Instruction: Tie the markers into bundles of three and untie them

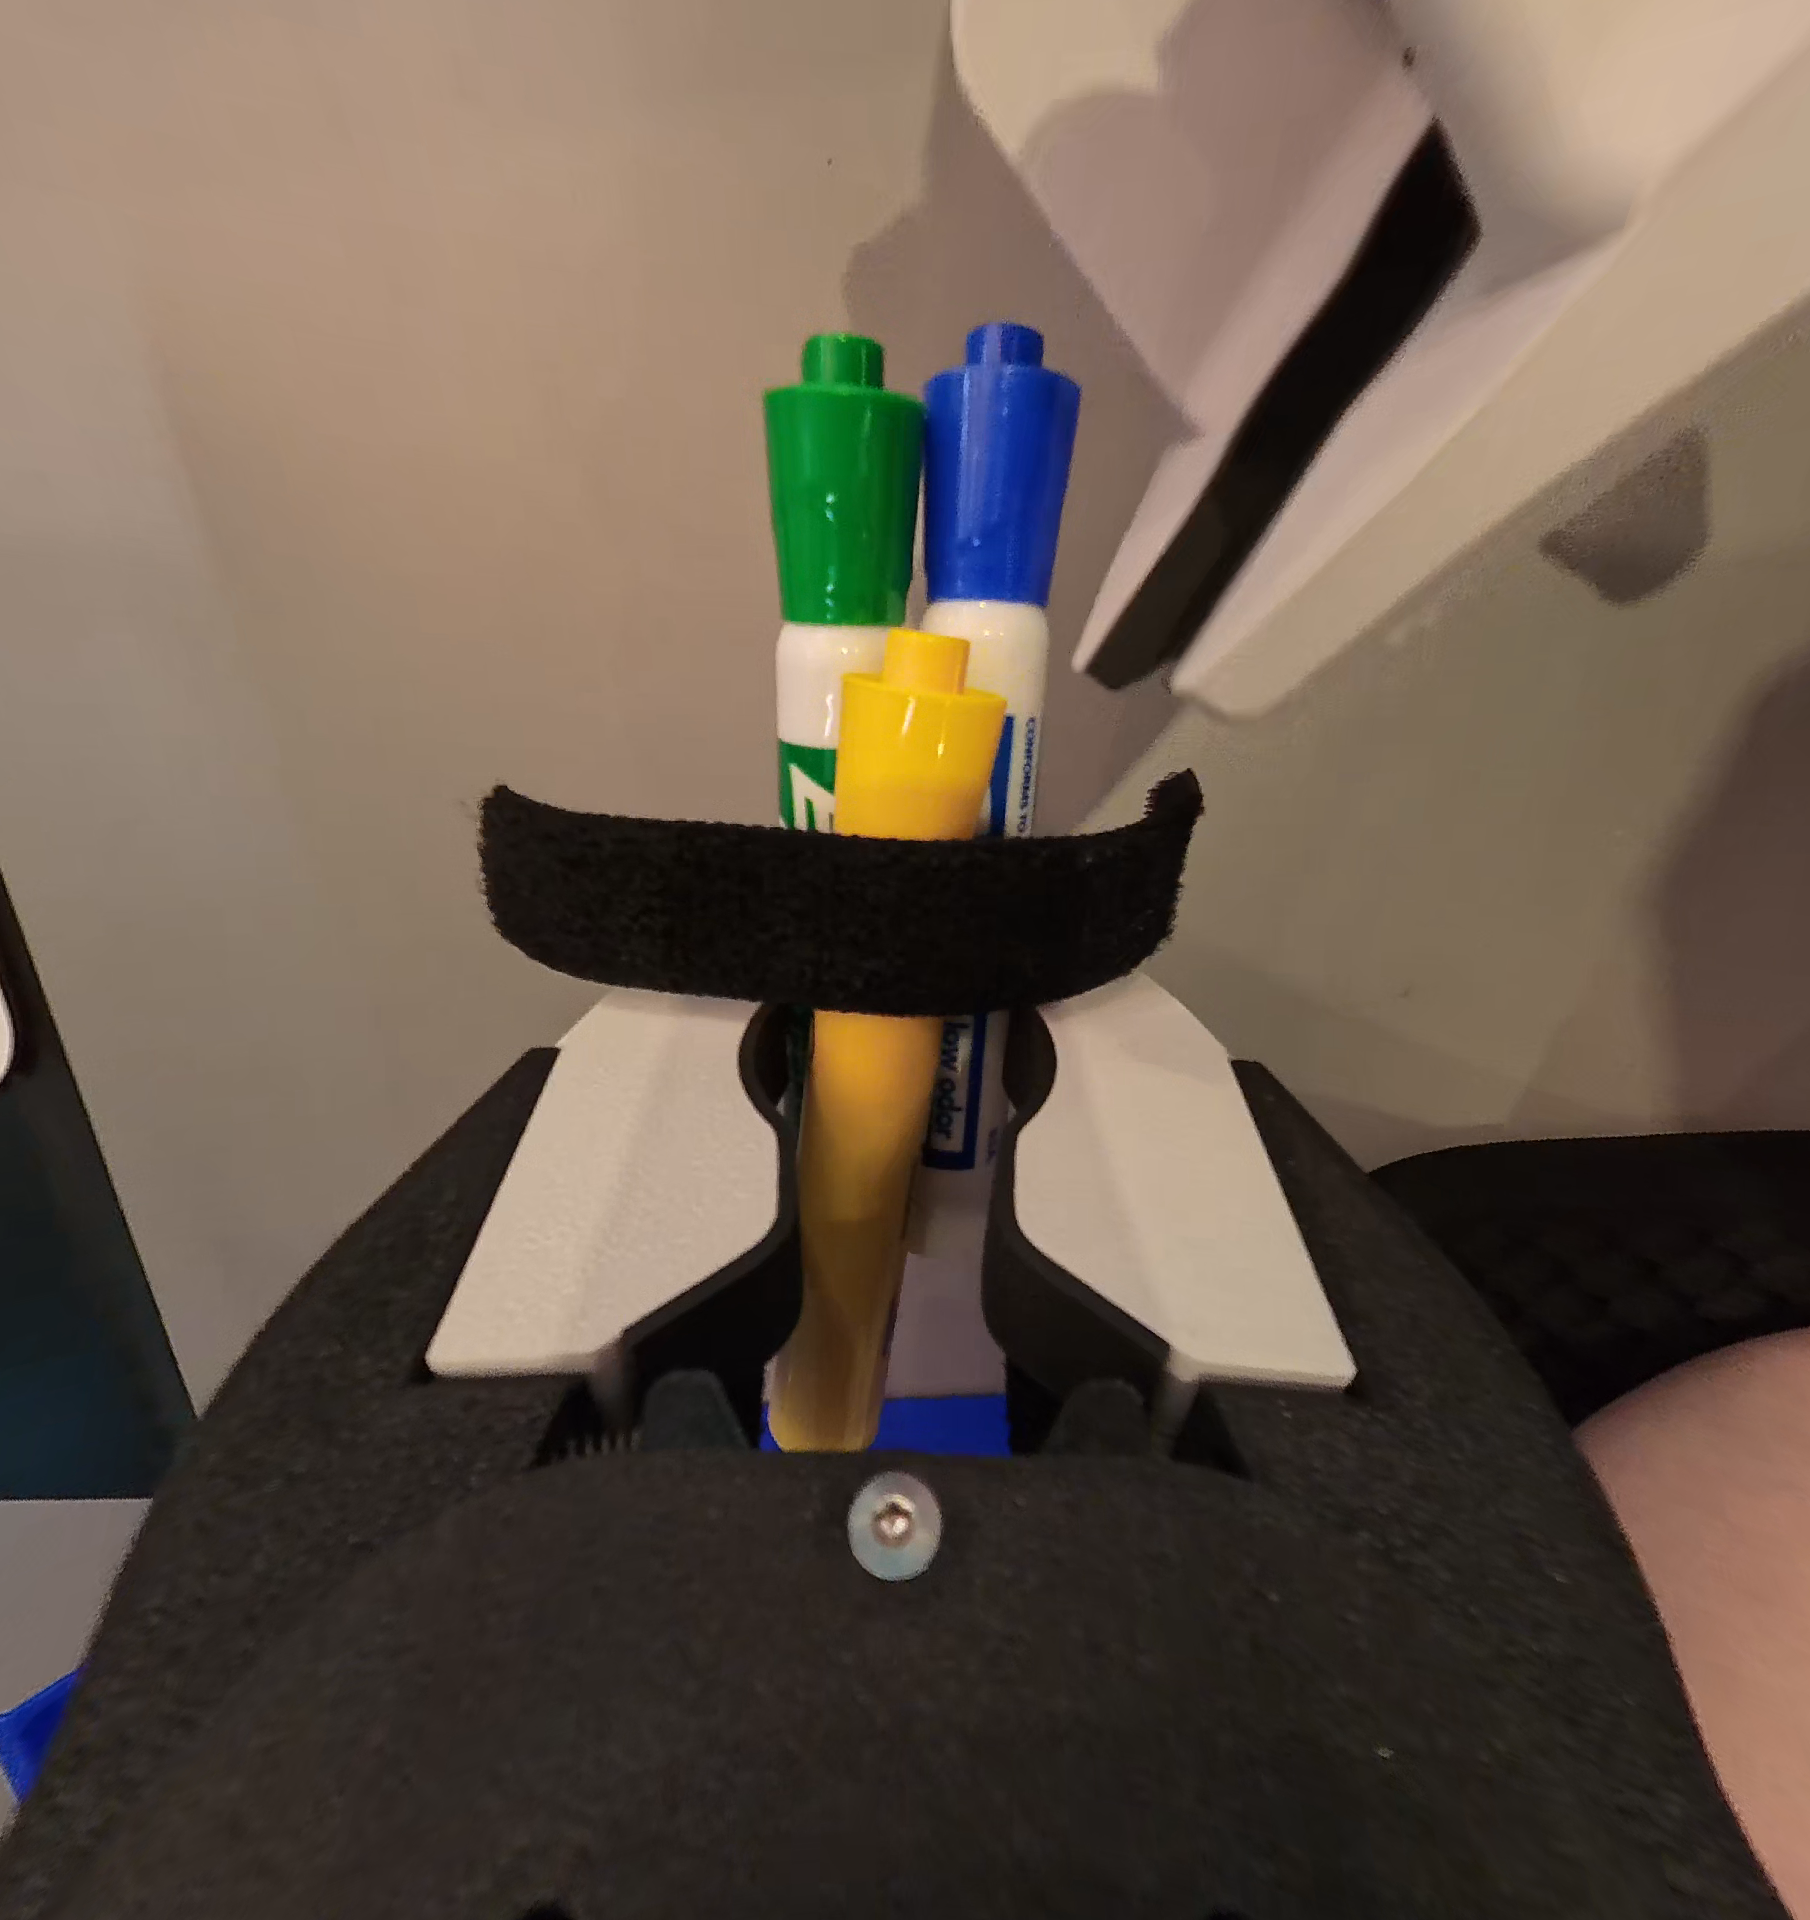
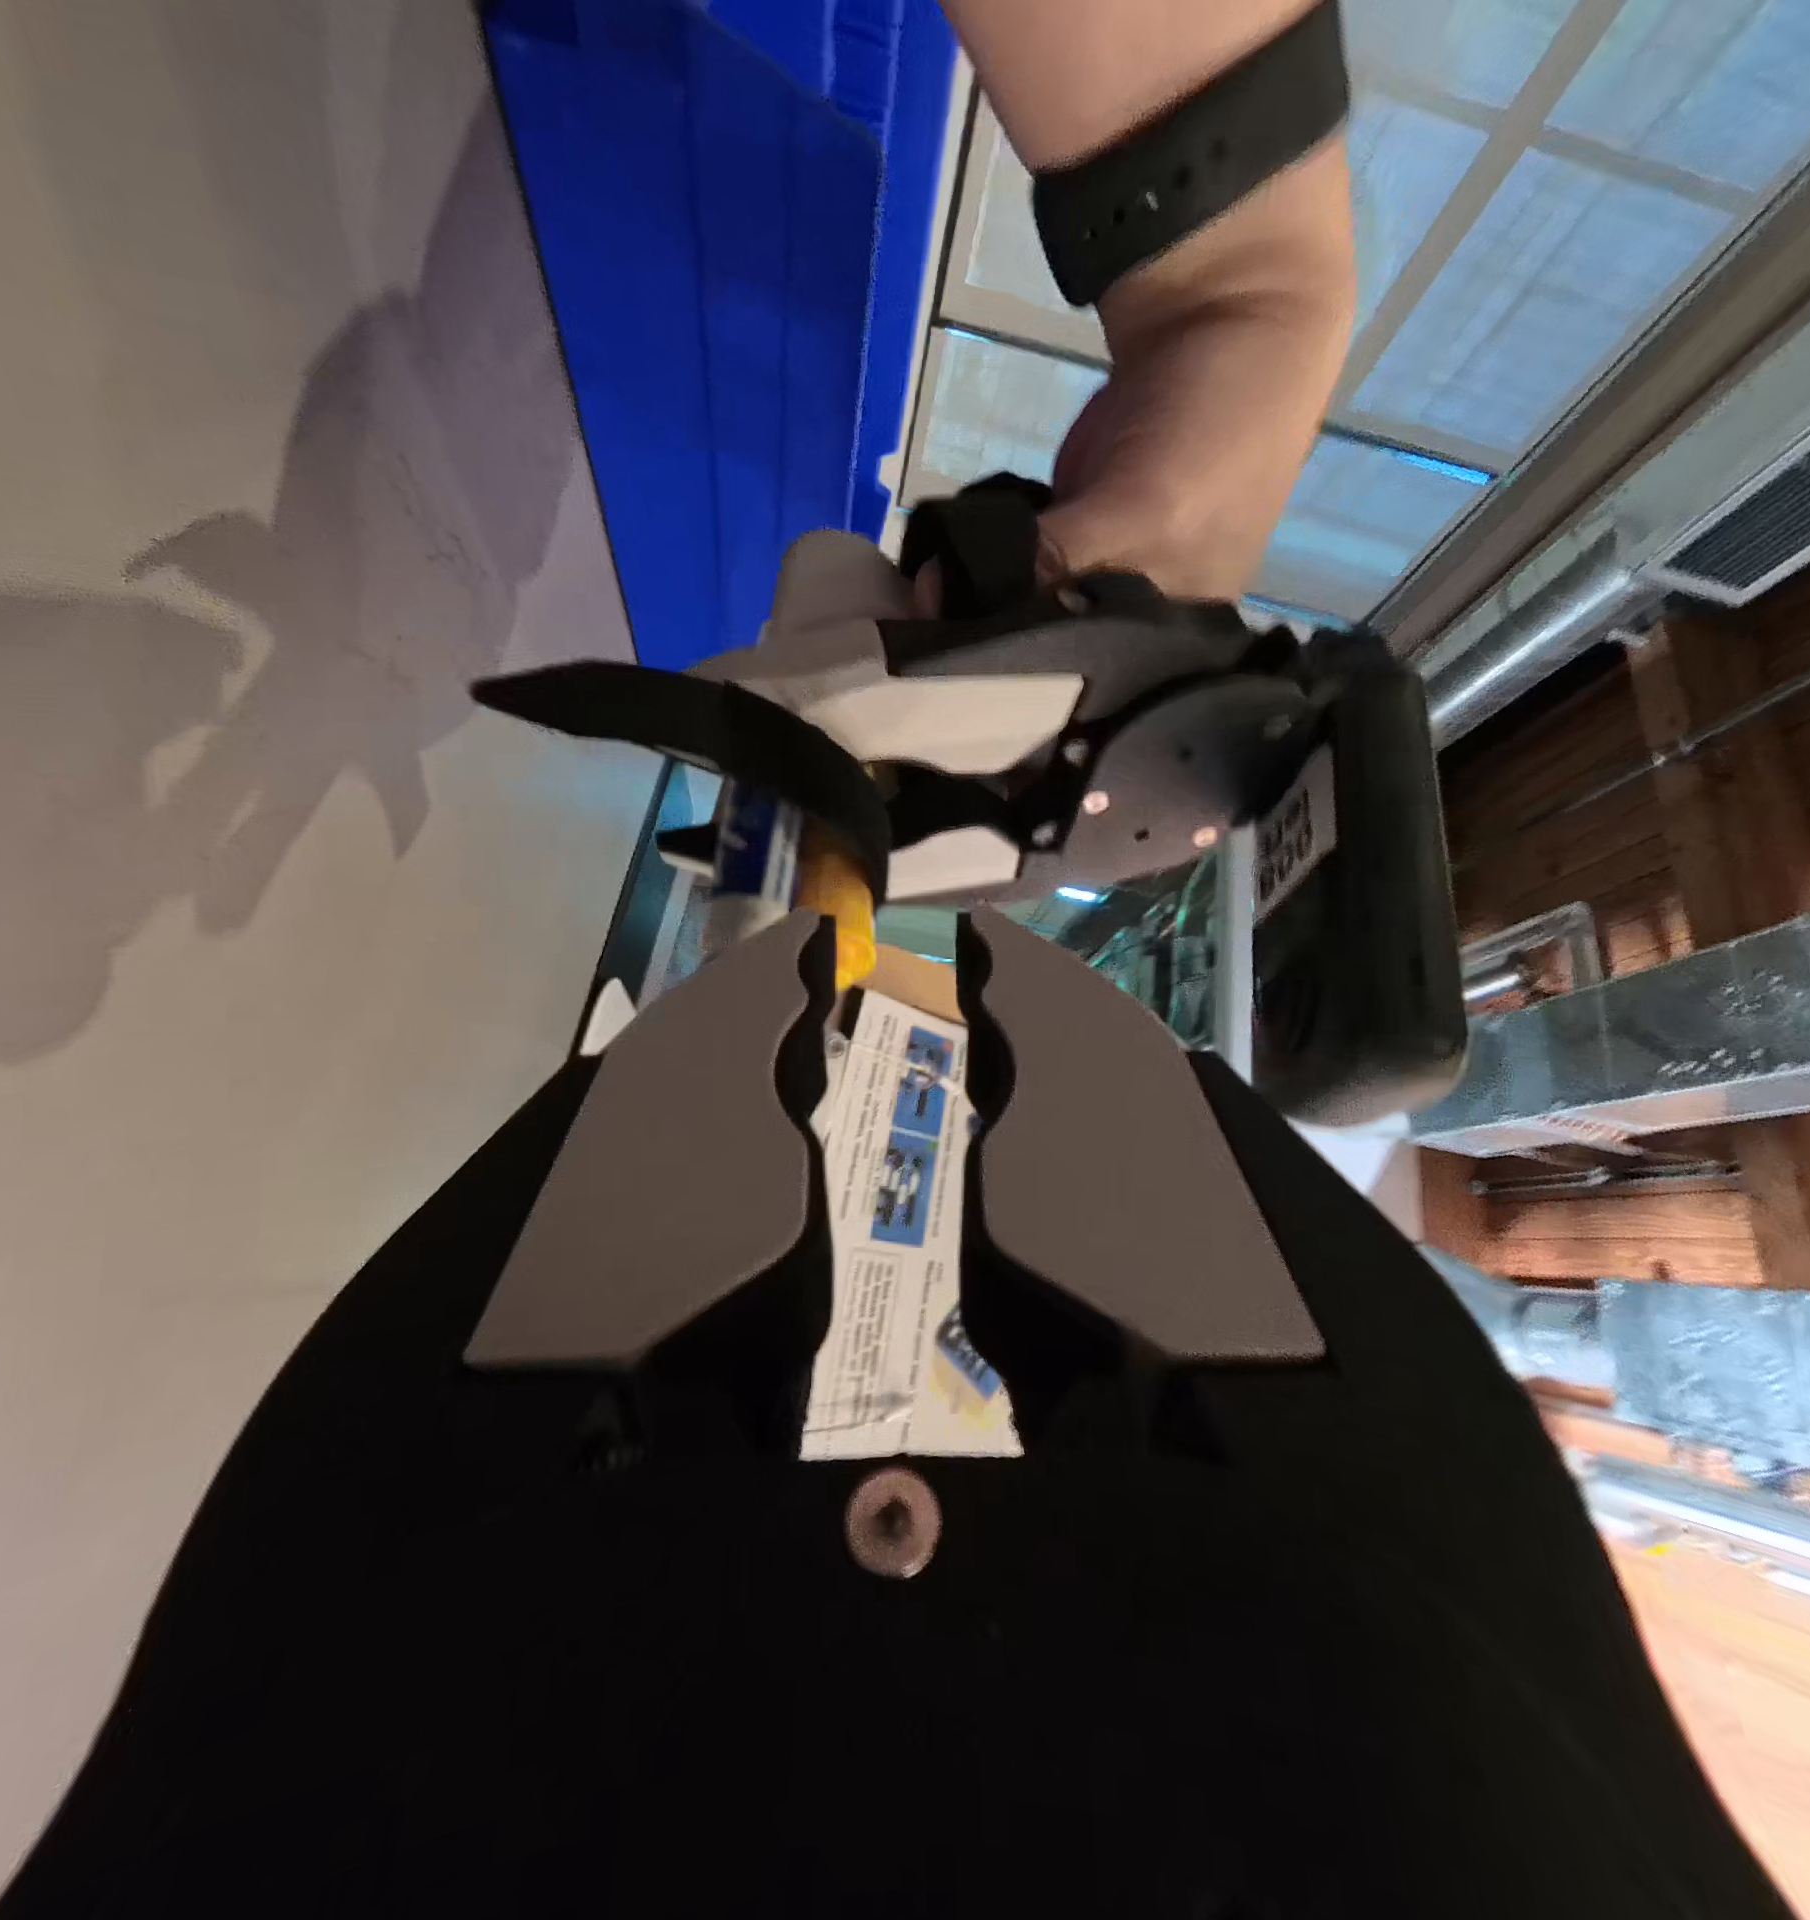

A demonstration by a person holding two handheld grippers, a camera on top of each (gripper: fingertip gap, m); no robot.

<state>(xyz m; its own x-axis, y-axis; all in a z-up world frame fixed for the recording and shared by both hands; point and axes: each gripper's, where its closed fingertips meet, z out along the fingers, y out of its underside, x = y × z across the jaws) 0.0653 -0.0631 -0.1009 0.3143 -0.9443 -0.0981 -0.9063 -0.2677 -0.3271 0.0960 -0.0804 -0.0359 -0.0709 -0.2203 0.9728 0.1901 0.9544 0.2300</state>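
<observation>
My left gripper [image 1: 896,1039] is shut on three markers held side by side: green [image 1: 844,499], blue [image 1: 1000,488] and yellow [image 1: 911,758], caps pointing away. A black hook-and-loop strap [image 1: 828,904] curves across their near side just past the fingertips, with both ends loose. My right gripper [image 1: 1155,675] hangs to the upper right of the markers, apart from them. In the right wrist view my right gripper [image 2: 893,935] is open and empty, just short of the yellow marker [image 2: 844,914] and the strap [image 2: 693,707] held by the left gripper [image 2: 859,790].
A pale tabletop [image 1: 361,520] lies behind the markers. A blue bin [image 2: 735,312] stands at its edge. A person's arm with a black wristband [image 2: 1181,177] holds the left gripper. A printed sheet [image 2: 901,1195] lies beyond my right fingers. A black mesh surface [image 1: 1659,1247] is at right. One gripper's finger ends stand about 8 cm off the other's.
</observation>
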